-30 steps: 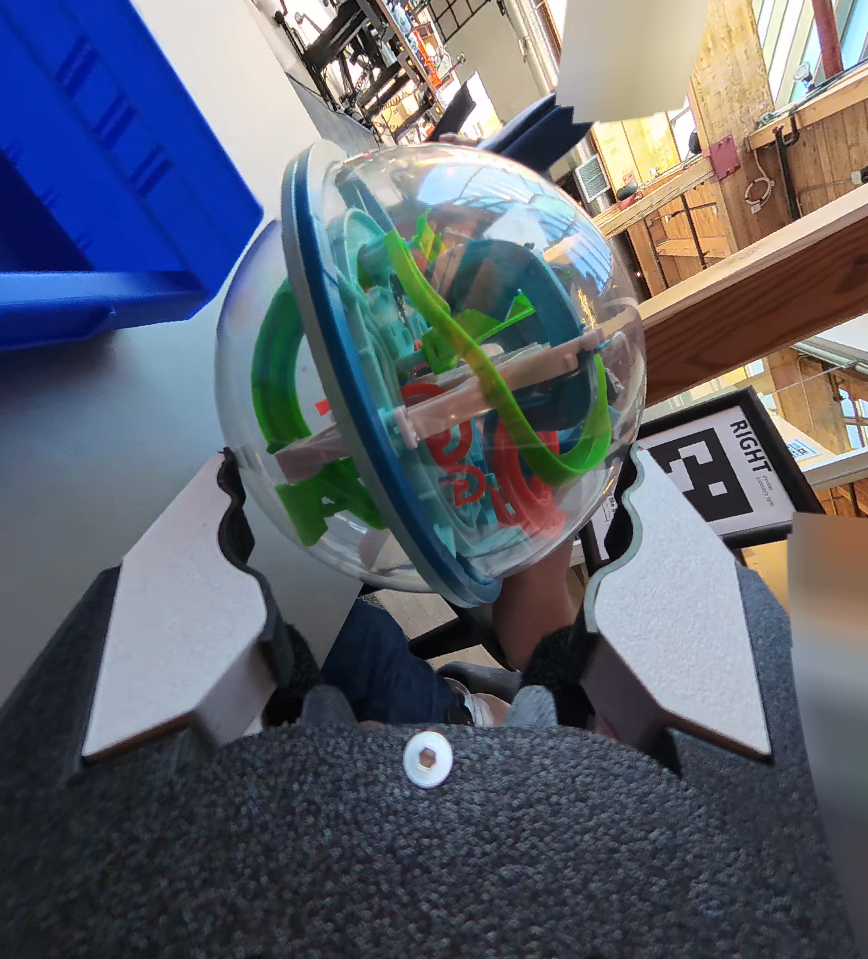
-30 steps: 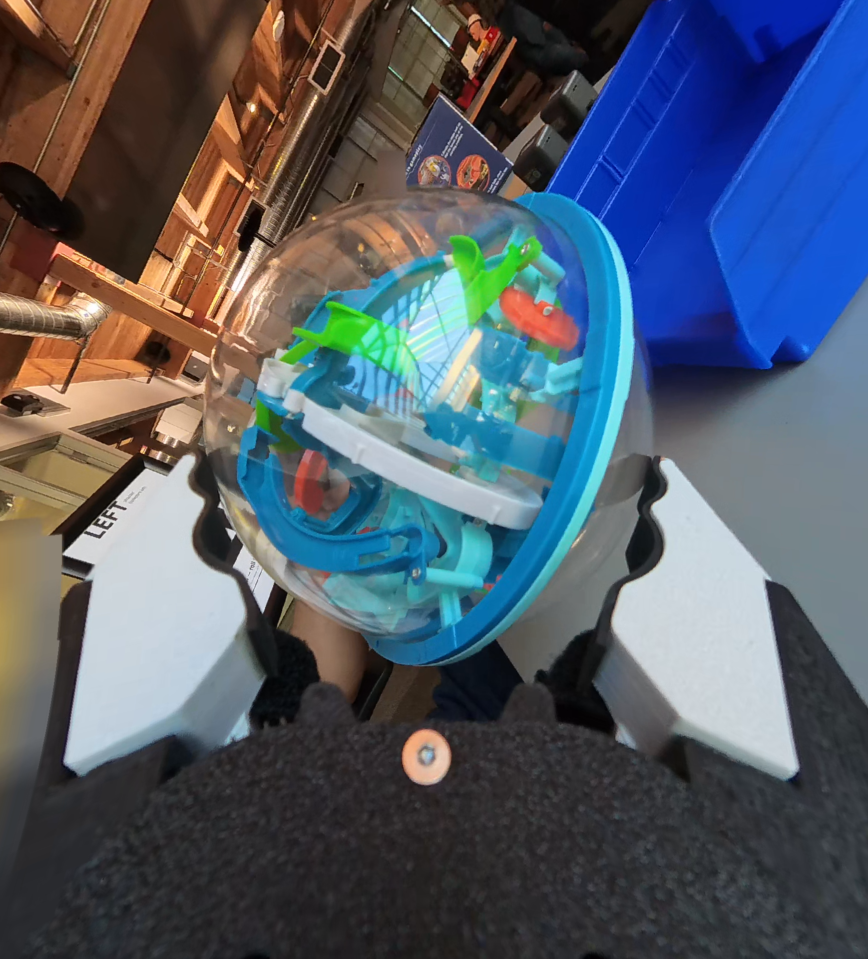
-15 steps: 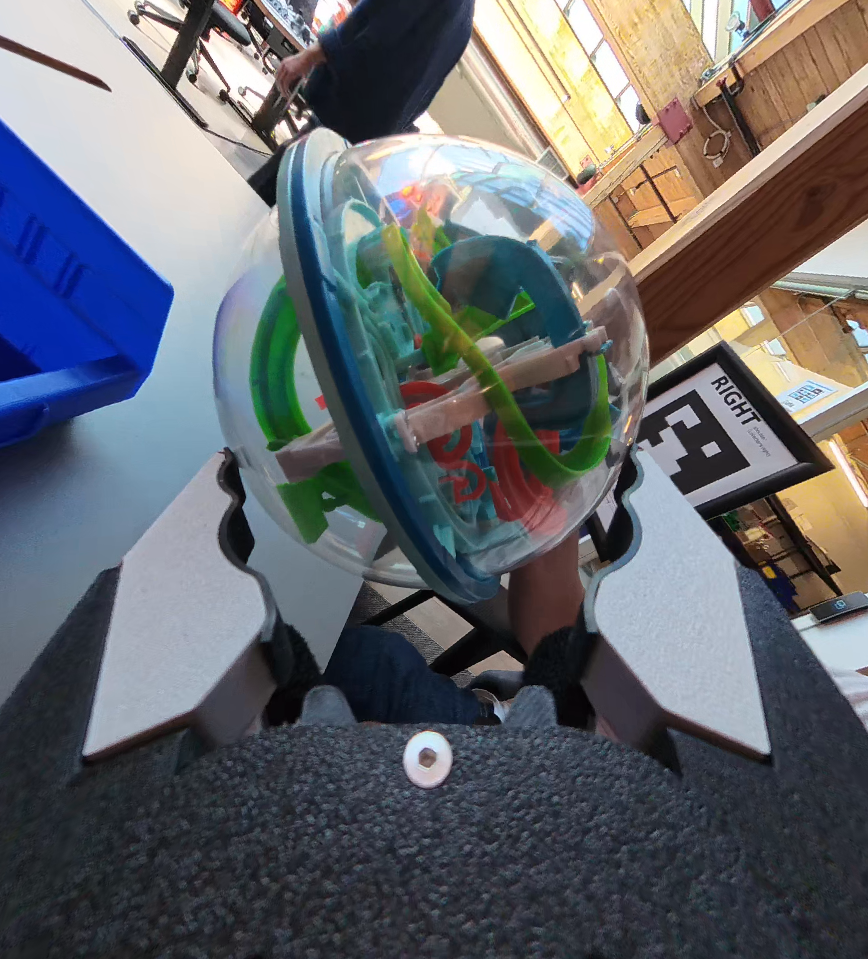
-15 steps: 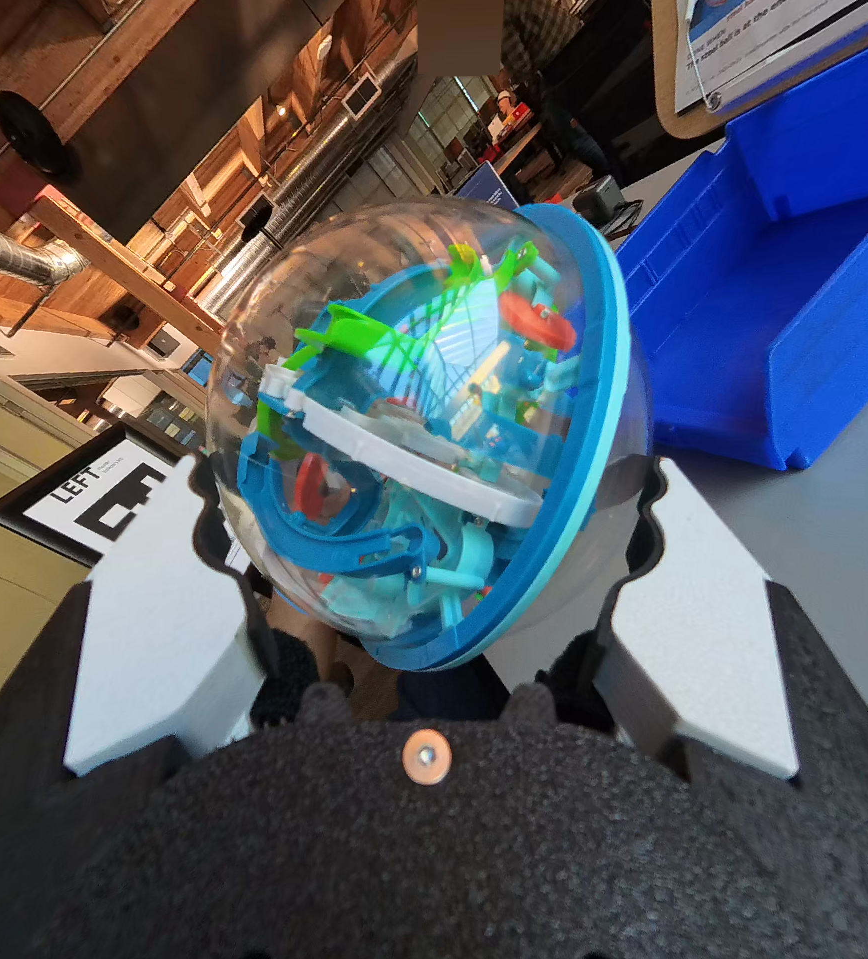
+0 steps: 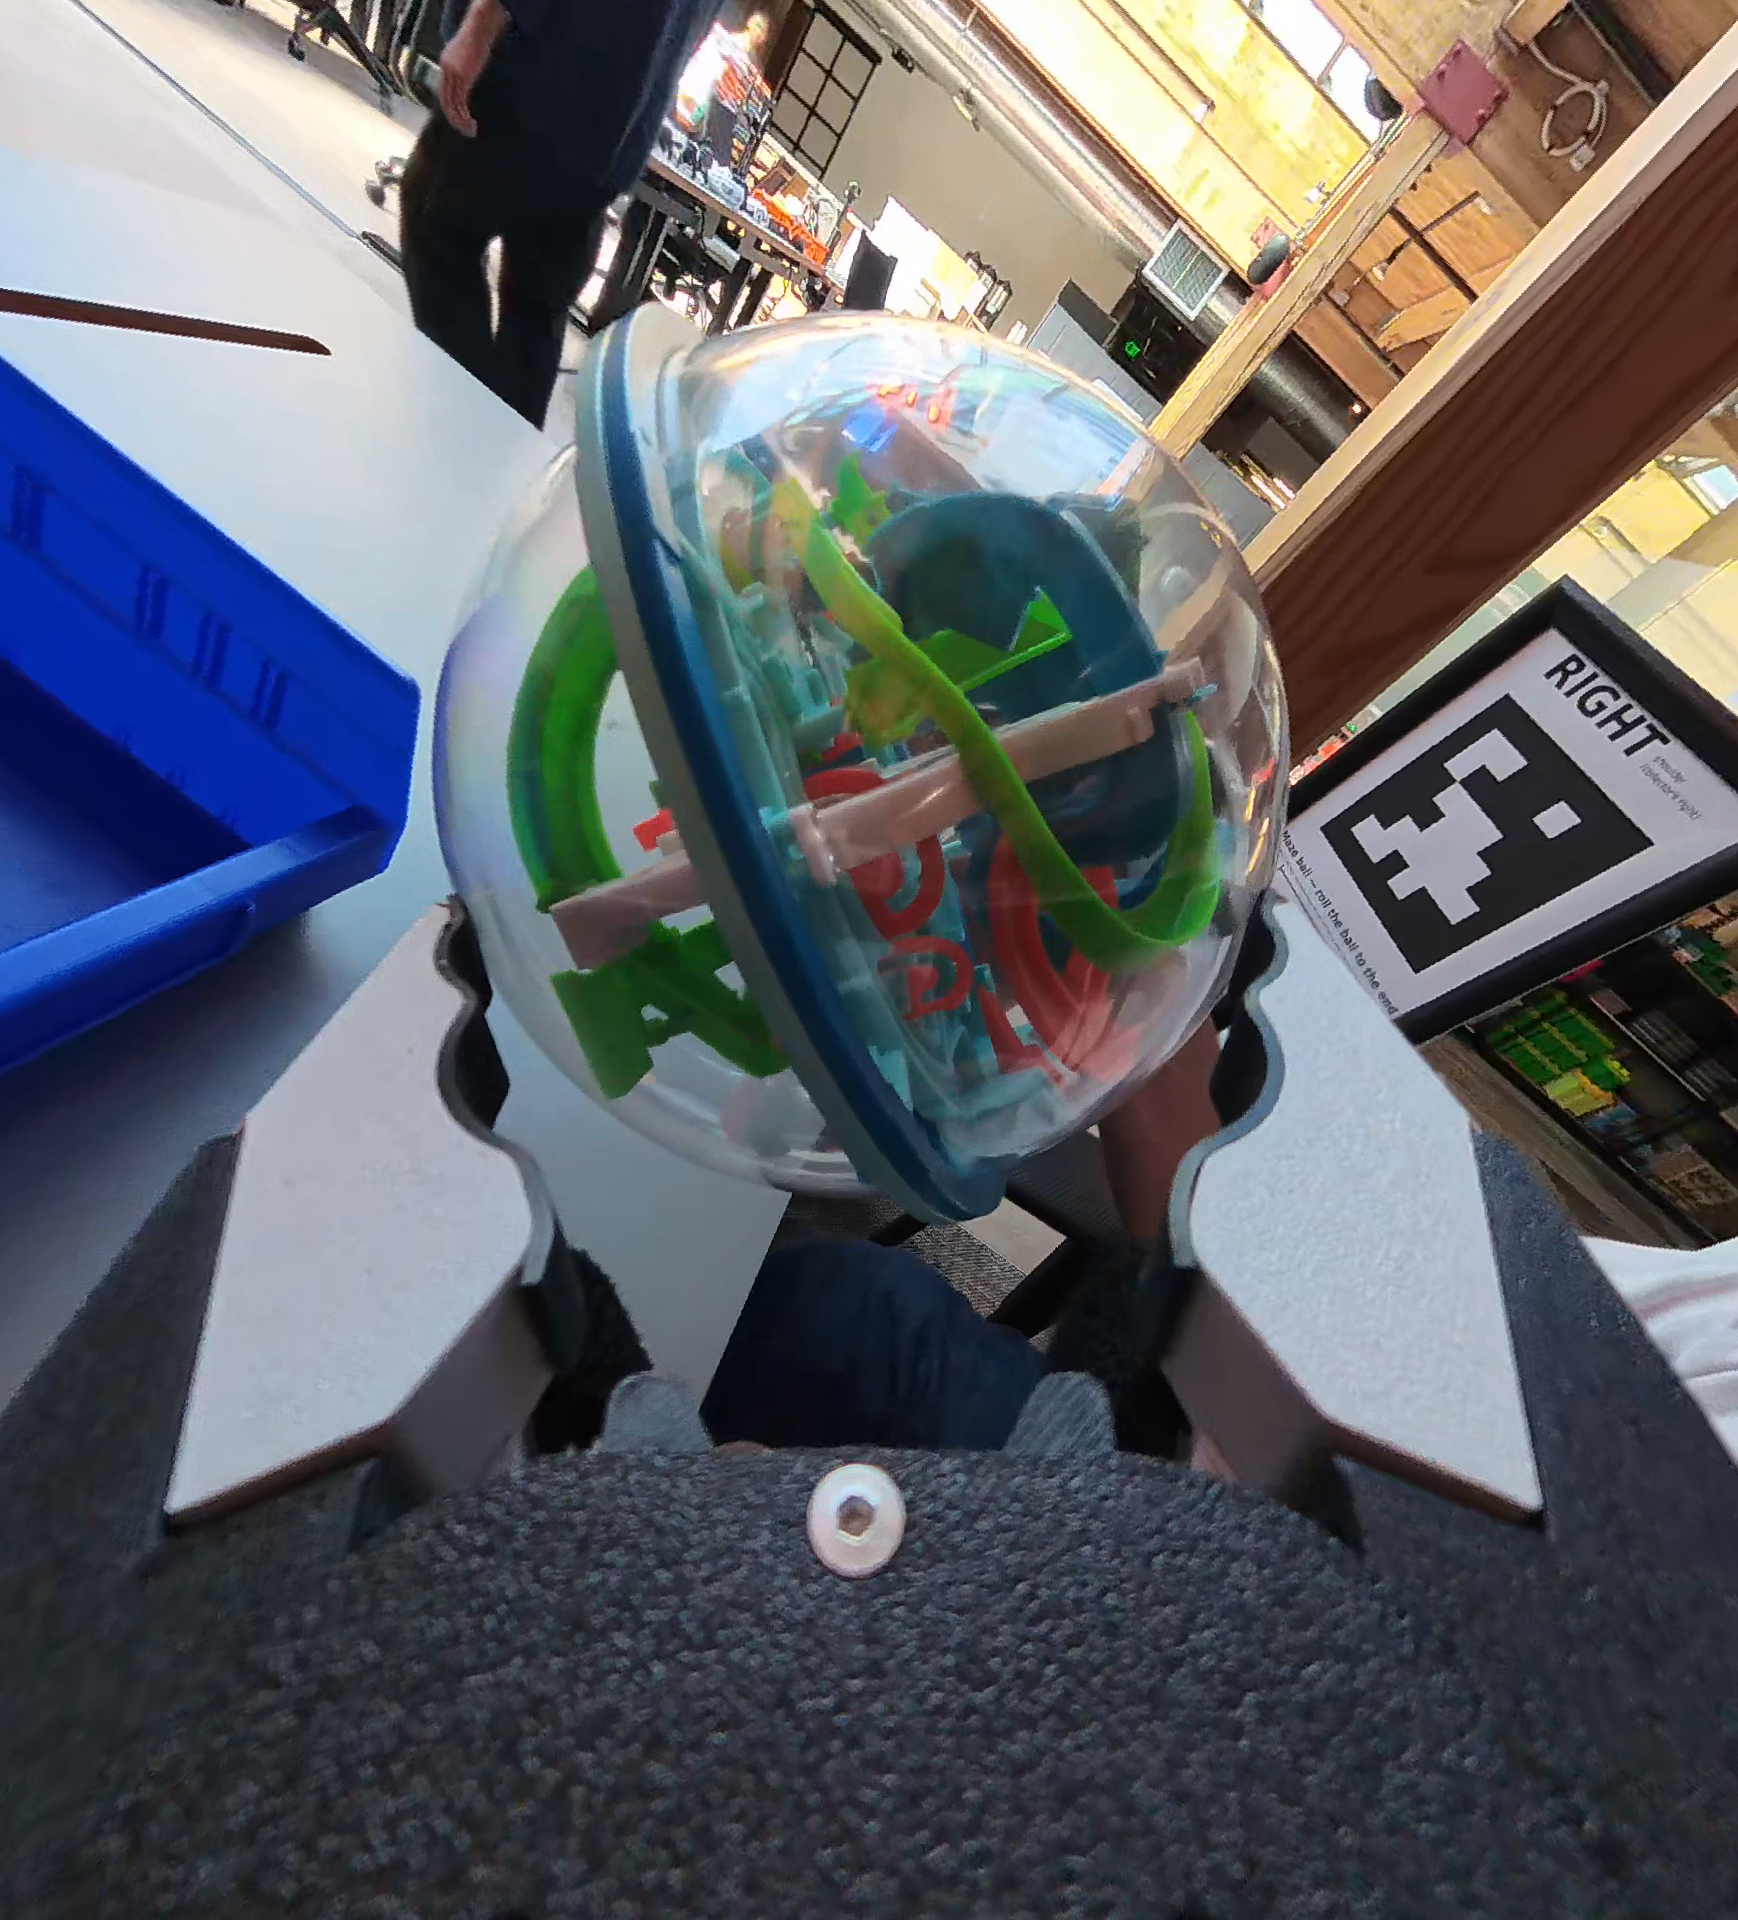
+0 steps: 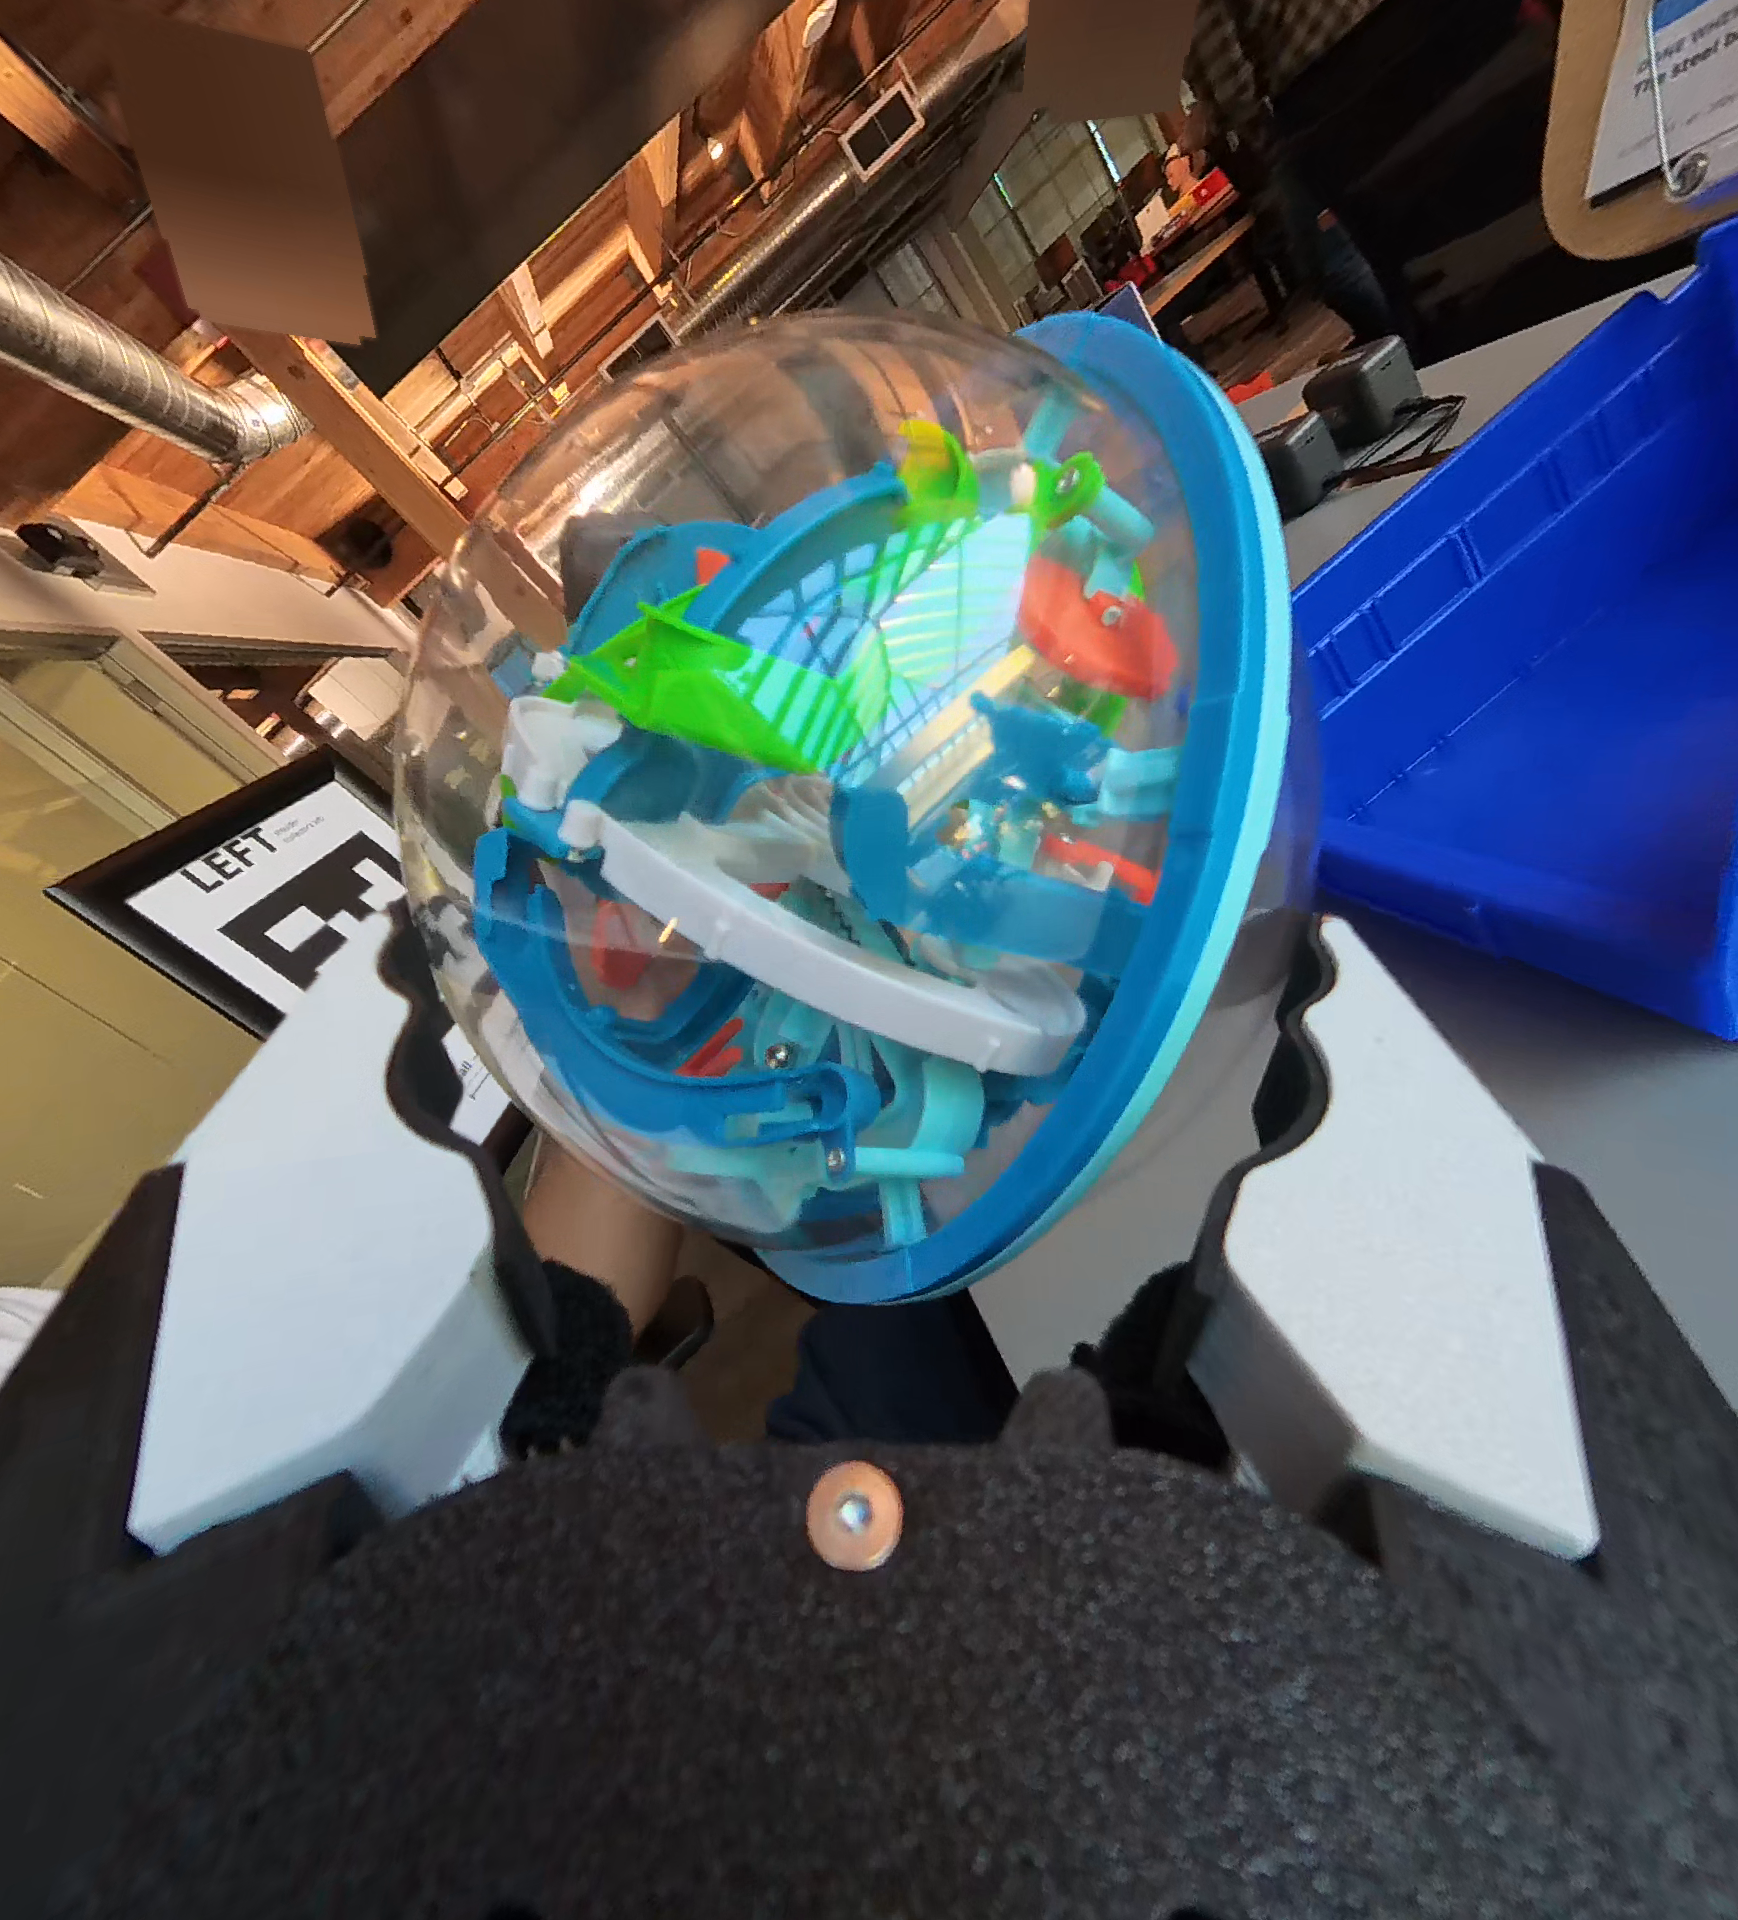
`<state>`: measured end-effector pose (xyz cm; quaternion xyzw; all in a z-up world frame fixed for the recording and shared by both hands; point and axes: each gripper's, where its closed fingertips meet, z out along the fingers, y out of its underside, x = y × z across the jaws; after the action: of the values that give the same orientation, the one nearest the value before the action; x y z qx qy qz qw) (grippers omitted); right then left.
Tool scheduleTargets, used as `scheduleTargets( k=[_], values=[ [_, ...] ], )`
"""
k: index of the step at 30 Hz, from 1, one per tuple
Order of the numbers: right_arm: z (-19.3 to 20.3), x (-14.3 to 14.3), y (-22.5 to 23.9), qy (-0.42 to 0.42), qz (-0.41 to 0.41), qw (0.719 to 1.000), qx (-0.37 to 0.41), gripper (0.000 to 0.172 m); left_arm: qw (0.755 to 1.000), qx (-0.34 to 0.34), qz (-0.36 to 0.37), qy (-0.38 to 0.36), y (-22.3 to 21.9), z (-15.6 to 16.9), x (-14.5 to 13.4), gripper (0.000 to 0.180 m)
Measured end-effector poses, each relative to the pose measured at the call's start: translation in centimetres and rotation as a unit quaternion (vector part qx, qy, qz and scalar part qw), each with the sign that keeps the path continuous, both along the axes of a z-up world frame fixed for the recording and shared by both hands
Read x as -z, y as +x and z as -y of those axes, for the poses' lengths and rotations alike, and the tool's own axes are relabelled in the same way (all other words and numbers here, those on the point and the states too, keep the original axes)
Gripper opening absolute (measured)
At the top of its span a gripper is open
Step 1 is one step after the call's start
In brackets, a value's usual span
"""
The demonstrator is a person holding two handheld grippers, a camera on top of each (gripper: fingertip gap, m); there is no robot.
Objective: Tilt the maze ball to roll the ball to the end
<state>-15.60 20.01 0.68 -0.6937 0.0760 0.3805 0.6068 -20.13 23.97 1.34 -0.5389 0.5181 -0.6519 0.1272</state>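
Lettered marker cards (image 5: 1561,821), (image 6: 252,904), lettered clipboard sheet (image 6: 1696,83)

Clear plastic maze ball (image 5: 860,769): tips further over with both grippers.
Blue plastic bin (image 5: 117,727): drops from upper left to mid-left.
Standing person (image 5: 522,156): now at top.

Both views are bright with daylight from high windows (image 5: 1135,114), which wash out to yellow-white. Glare streaks the clear sphere (image 5: 948,520), and the blue bin (image 5: 117,727) is slightly motion-blurred. Wide-angle distortion bends beams and pipe (image 6: 96,353) near the edges; the dark foam in front is soft.
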Motion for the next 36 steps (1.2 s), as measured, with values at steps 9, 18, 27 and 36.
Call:
scheduleTargets(
  k=[9,18,27,36],
  values=[
    [0.3,-0.7,-0.3,0.019,0.030,0.999,0.001,0.154,1.000,0.007,0.018,0.025,-0.3,0.4,-0.5,0.138],
    [0.2,-0.4,-0.8,0.028,0.027,0.999,-0.019,0.154,0.999,-0.006,0.020,0.047,-0.7,0.2,-1.0,0.138],
    [0.3,-0.6,-0.9,0.027,0.038,0.999,-0.011,0.154,0.999,0.004,0.026,0.044,-0.7,0.2,-0.9,0.138],
    [0.7,-1.4,-1.3,0.040,0.053,0.998,-0.009,0.154,0.997,0.004,0.041,0.058,-1.2,0.6,-1.7,0.138]
  ],
)
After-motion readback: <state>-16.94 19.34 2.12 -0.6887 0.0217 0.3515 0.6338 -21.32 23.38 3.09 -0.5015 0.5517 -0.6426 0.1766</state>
